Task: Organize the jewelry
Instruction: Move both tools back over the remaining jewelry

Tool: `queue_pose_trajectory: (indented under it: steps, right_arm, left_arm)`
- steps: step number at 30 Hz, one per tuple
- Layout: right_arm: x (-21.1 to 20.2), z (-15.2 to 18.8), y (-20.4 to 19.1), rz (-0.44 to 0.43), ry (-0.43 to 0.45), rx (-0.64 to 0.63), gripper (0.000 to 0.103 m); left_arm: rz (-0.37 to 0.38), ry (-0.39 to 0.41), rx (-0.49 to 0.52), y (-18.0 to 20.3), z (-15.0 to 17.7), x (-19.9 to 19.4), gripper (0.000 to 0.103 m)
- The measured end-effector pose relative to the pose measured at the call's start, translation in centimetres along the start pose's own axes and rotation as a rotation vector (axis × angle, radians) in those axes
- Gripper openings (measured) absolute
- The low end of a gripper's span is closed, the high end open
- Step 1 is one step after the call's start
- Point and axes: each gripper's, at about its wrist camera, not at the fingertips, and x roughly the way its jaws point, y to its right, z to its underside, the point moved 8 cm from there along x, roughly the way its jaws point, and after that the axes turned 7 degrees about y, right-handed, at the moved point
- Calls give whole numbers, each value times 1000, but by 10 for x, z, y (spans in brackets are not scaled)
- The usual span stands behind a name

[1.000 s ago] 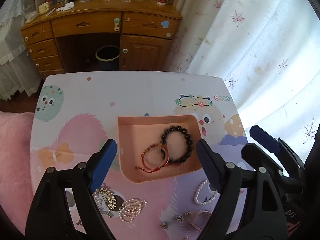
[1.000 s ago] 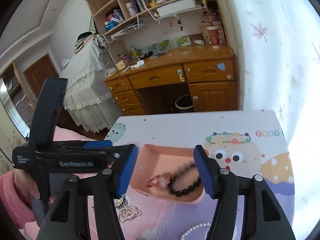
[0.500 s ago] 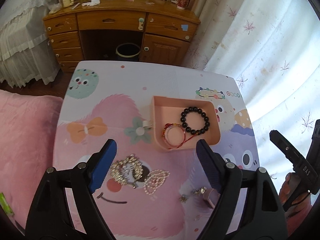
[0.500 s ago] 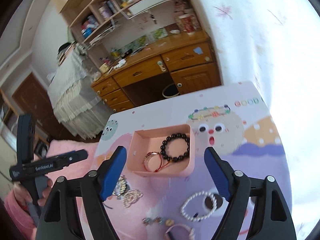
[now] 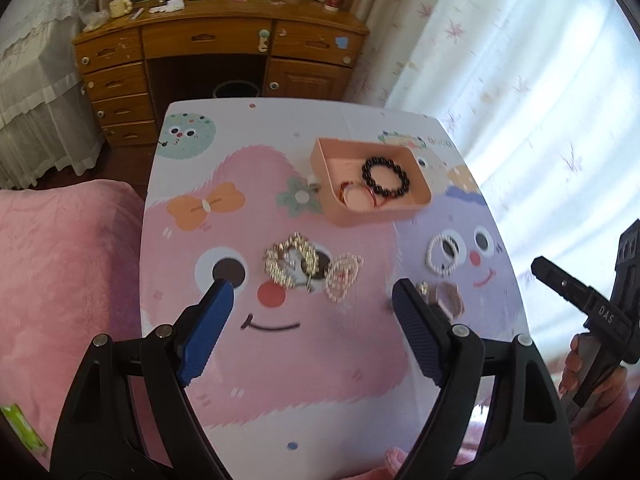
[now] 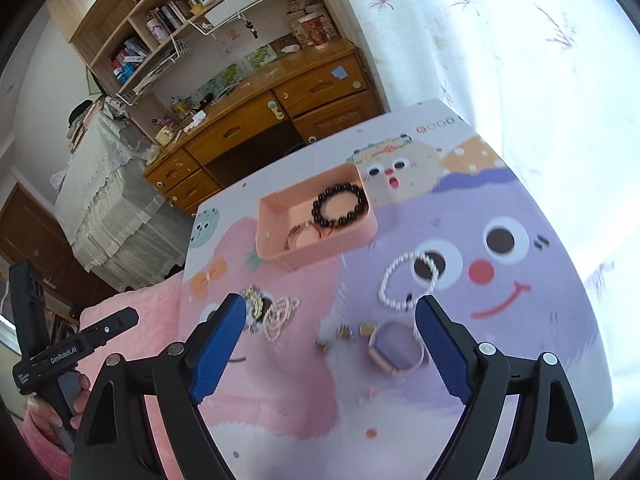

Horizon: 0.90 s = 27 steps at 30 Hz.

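Nearest, the left gripper (image 5: 310, 312) and the right gripper (image 6: 330, 338) both hang above the table (image 5: 320, 380) with jaws spread wide and nothing held, likely raised to survey what is left; just beyond lie the loose pieces: a pink bangle (image 6: 394, 346) and small earrings (image 6: 344, 332) near right, a gold chain (image 5: 290, 260) beside a pearl cluster (image 5: 344, 272), a pearl bracelet (image 6: 406, 284); farther off, the pink tray (image 5: 368, 214) holds a black bead bracelet (image 5: 385, 177) and a red string bracelet (image 5: 358, 194), apparently the sorted ones.

Right tongs (image 6: 326, 344) agape — pearl bracelet (image 6: 406, 286) just beyond.
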Motion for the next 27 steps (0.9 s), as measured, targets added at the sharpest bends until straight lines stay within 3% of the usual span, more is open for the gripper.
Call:
queue_pose_trajectory:
  steps: [6,13,16,18,23,27]
  right_arm:
    - [-33,57,-9,58,-15,76,92]
    - [-46,119,-15,96,-104,128,92]
    - [-43,130,-17,181,-91,9,90]
    - [-40,138,-20,241,-76,-105,81]
    - [-26,148,-21,189,-39,-160,80]
    - [-11,155,-17,179,-44,-179,72]
  left_arm:
    - [39,-60,112,-1,36,-8,80]
    - [5,-104,207,-4,47,1,80]
    - [-3,-142,235,-5,48,11,81]
    - [-12,-161,252,-7,46,19,81]
    - [-4,-235,290,-11,41,47,81]
    - [-3,-292,326,-14,34,76,81]
